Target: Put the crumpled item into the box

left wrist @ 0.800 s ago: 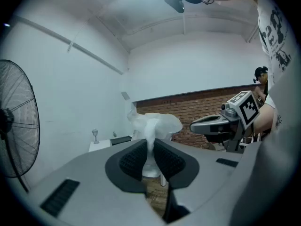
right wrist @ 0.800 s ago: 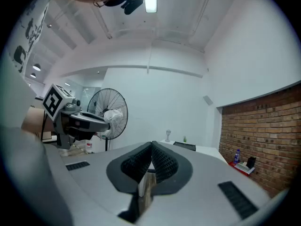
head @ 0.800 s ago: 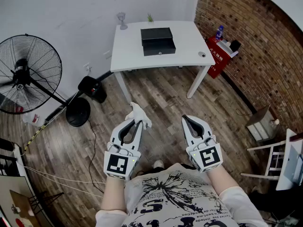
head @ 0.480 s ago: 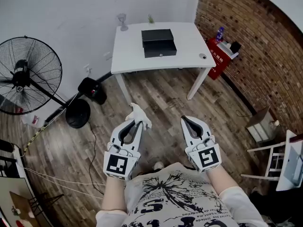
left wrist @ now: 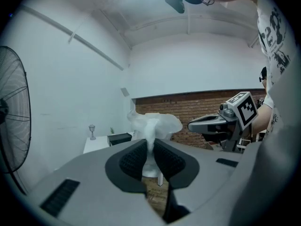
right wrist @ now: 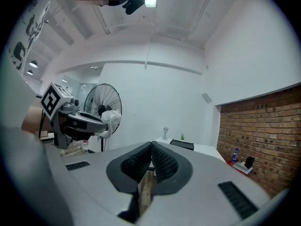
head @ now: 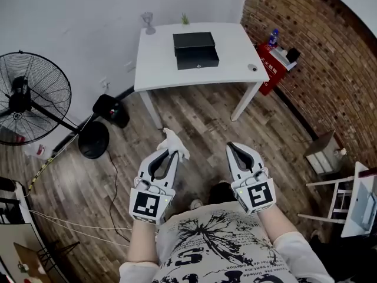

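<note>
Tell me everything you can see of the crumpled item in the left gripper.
The crumpled item is white, thin and wrinkled, like tissue or soft plastic. The left gripper pinches its lower part between its jaws; the rest puffs out beyond the tips. It is held above the wooden floor, touching nothing else.

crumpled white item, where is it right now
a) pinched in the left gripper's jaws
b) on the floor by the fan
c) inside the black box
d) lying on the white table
a: the left gripper has its jaws closed on the crumpled white item, well short of the black box on the white table.
</note>
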`<state>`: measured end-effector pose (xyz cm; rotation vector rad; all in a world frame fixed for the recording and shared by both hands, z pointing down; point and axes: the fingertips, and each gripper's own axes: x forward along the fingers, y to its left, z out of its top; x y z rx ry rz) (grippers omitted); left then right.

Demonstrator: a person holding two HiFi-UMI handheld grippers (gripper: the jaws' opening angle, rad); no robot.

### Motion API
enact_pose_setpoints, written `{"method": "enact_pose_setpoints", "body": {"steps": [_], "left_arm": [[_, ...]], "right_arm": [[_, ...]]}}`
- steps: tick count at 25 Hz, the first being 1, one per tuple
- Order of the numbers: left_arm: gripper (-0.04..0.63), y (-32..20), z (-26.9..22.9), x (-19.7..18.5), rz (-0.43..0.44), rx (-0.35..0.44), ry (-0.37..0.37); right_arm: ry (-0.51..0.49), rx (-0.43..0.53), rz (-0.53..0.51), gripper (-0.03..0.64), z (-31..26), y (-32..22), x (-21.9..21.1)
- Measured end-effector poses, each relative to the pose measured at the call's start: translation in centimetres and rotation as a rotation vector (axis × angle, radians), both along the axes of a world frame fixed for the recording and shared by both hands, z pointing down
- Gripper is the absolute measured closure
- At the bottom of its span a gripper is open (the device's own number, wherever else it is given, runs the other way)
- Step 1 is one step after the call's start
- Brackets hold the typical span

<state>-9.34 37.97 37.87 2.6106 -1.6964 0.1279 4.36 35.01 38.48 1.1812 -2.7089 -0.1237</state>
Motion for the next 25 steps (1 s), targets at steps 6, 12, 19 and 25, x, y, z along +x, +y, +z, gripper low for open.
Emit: {"method": "enact_pose_setpoints", "body": {"steps": [6,12,19,25], "left_arm": [[0.534,-5.2,2.0,-0.4,-0.018,-0.067,-0.035],[0.534,-14.6,2.3,0.0,-0.067,-0.100,-0.049],[0.534,-29.4,1.8,0.4,-0.140,-0.168,-0.062],[0.532,-41.6,1.5,2.1,-0.177,-0.152,-0.092]], "right_arm": [[0.010,-0.016,-0.038,0.603,1.4,-6.0,-0.4],[-0.004,-0.031,-0.106,0.601,1.8,-16.4,-0.5],[-0.015,-0.065,-0.179,0.601,1.4,-32.4,-0.5],[-0.033,0.013,-0.237,0.601,0.1,-44.5,0.1]]}}
